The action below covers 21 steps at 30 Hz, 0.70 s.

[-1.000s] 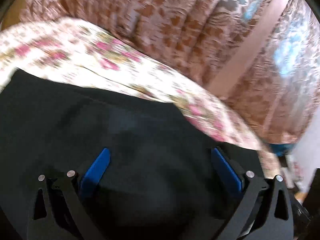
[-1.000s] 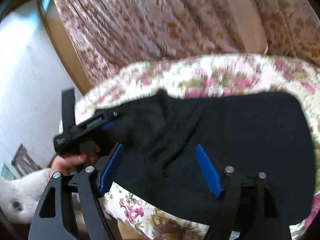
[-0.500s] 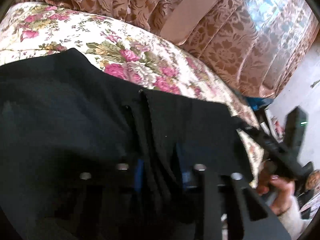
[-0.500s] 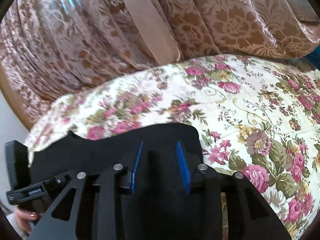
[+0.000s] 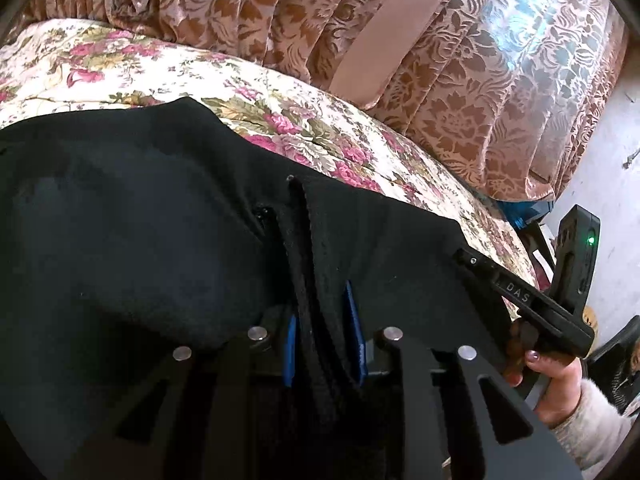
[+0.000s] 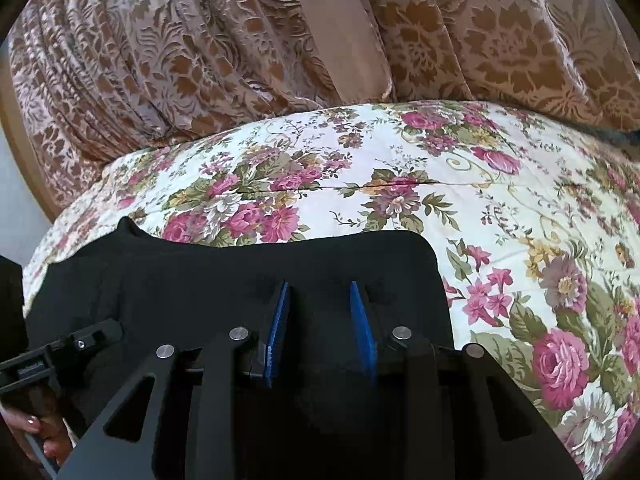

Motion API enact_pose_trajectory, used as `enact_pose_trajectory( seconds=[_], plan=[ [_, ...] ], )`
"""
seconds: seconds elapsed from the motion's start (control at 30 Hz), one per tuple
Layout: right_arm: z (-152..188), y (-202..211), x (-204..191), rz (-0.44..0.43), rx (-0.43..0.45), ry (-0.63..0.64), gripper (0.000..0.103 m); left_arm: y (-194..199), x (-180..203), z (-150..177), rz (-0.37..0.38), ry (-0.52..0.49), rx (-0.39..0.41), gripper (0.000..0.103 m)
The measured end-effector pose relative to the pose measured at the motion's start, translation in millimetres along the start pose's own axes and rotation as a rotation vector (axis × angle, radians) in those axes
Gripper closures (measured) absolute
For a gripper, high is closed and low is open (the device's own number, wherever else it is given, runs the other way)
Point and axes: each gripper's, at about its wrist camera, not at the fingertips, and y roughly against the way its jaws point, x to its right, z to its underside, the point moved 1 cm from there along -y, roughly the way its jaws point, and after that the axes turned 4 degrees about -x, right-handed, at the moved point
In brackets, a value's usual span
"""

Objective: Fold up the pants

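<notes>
Black pants (image 5: 140,220) lie on a floral bedspread (image 5: 280,112). My left gripper (image 5: 324,320) is shut on a bunched layered edge of the pants, with cloth pinched between its blue pads (image 5: 354,328). My right gripper (image 6: 322,312) is shut on another part of the pants (image 6: 240,264), with a thick fold between its blue pads (image 6: 362,320). The right gripper's body also shows at the right of the left wrist view (image 5: 520,292), and the left gripper's body at the left of the right wrist view (image 6: 52,356).
The floral bedspread (image 6: 440,184) spreads beyond the pants to the far side and right. Brown patterned curtains (image 6: 240,40) hang behind the bed. A pale floor (image 5: 600,200) shows past the bed's right end.
Both grippers went from wide open over the flat pants to shut on cloth. The pants are now bunched in both jaws and both views have steadied.
</notes>
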Motion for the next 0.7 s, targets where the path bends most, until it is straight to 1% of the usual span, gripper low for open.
enact_pose_trajectory(
  seconds=[0.07,0.23,0.33,0.37,0.4,0.43,0.47,0.5,0.6,0.67,0.7],
  plan=[
    [1,0,-2,0.009,0.010,0.013,0.072,3,0,1,0.002,0.006,0.011,0.081],
    [6,13,-7,0.036,0.023,0.029,0.072,13,1,6,-0.010,0.020,0.042,0.073],
    [15,21,-13,0.050,0.026,0.058,0.063,16,4,8,-0.015,0.015,0.056,0.066],
    [19,24,-16,0.053,0.033,0.069,0.059,18,5,9,-0.015,0.011,0.059,0.060],
    [23,26,-18,0.060,0.043,0.081,0.057,20,8,10,-0.011,0.003,0.065,0.048],
    [25,26,-19,0.068,0.050,0.090,0.057,23,10,11,-0.006,-0.006,0.071,0.041],
    [29,26,-22,0.087,0.065,0.111,0.057,27,13,12,-0.009,-0.015,0.080,0.030],
    [30,26,-23,0.094,0.075,0.123,0.057,33,15,13,-0.025,-0.026,0.096,0.022],
    [38,24,-21,0.097,0.125,0.135,0.057,51,14,15,-0.078,-0.024,0.142,0.014],
    [42,25,-19,0.085,0.158,0.129,0.057,63,6,16,-0.101,0.012,0.162,0.011],
    [43,24,-18,0.084,0.166,0.129,0.057,71,-2,16,-0.116,0.050,0.177,0.009]
  ],
)
